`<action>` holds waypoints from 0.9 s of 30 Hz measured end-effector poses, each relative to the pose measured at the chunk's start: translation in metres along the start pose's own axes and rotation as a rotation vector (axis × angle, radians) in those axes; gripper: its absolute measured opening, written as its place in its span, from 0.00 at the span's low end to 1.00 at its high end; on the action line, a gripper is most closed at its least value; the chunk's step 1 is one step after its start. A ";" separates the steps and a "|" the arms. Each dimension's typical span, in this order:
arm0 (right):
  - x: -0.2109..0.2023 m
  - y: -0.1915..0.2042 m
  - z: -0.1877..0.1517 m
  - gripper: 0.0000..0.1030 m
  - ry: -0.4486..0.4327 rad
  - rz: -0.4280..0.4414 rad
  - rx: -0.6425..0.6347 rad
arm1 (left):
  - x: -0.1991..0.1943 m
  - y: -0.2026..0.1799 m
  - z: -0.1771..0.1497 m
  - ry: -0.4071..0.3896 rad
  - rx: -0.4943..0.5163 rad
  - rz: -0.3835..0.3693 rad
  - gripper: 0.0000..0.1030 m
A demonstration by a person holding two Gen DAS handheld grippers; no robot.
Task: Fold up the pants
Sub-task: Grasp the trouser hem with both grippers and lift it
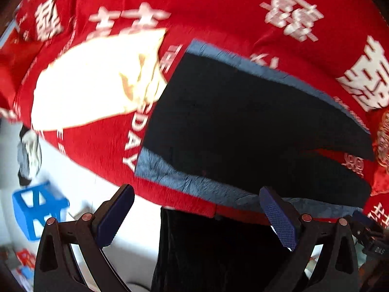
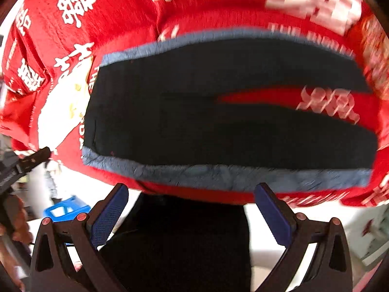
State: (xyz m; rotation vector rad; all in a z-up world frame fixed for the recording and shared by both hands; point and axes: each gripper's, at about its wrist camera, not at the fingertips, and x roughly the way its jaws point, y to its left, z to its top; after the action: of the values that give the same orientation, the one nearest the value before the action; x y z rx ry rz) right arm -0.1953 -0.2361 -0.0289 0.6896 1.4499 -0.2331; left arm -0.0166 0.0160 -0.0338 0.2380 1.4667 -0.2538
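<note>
The pants are dark navy with a grey-blue stripe down each side. They lie flat on a red bedspread printed with white characters, waist to the left and legs splitting apart to the right. My left gripper hovers open over the near stripe and holds nothing. In the right wrist view the pants fill the middle. My right gripper is open just short of their near grey-blue edge. The image is blurred.
A patch of bright sunlight falls on the bedspread left of the waist. A blue plastic stool stands on the pale floor at the left. A dark cloth shape hangs below the bed's near edge.
</note>
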 end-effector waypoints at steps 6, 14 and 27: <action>0.065 -0.023 -0.021 1.00 0.013 0.263 0.170 | 0.069 0.017 -0.001 0.044 -0.028 -0.029 1.00; 0.137 -0.068 -0.057 0.73 -0.046 0.413 0.415 | 0.146 0.051 -0.011 0.069 -0.081 -0.081 1.00; 0.167 -0.110 -0.087 0.72 -0.164 0.723 0.526 | 0.180 0.065 -0.026 0.025 -0.143 -0.201 1.00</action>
State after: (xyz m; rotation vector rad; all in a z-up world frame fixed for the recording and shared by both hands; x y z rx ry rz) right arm -0.3037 -0.2318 -0.2180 1.5353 0.9022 -0.0973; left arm -0.0058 0.0812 -0.2148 -0.0220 1.5274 -0.3073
